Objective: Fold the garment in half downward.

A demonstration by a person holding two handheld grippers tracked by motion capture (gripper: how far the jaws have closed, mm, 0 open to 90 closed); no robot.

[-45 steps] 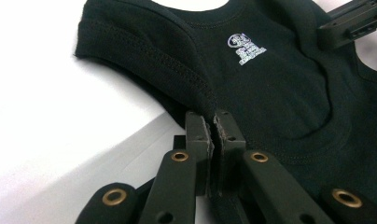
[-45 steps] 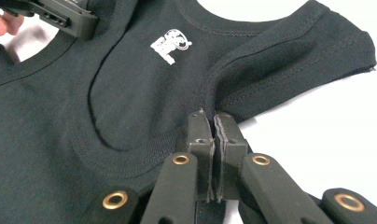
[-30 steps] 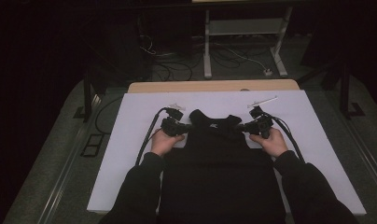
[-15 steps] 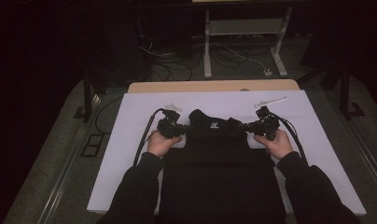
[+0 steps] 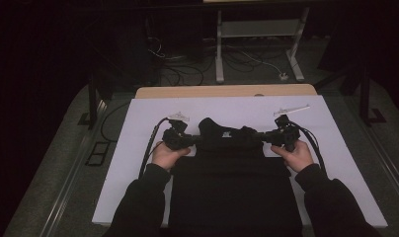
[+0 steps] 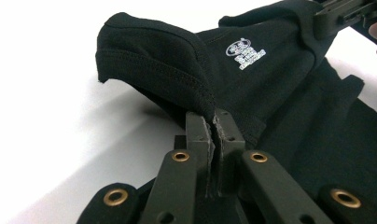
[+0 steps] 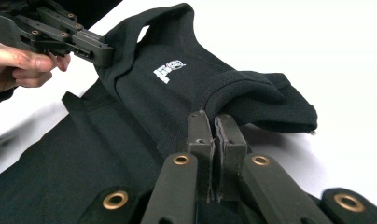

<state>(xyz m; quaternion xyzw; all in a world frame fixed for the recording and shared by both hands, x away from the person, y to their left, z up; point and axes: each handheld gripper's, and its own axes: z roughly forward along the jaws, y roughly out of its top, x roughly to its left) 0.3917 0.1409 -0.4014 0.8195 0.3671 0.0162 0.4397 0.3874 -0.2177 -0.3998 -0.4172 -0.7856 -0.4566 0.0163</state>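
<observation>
Two clamped grippers, left gripper (image 5: pixel 187 140) and right gripper (image 5: pixel 267 137), are pinching opposite ends of a black garment (image 5: pixel 232 182), stretching its top edge across mid-frame above the white table (image 5: pixel 138 128).

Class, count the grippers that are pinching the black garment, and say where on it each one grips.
2. The left gripper pinches the black garment at its upper left edge; the right gripper pinches its upper right edge.
</observation>
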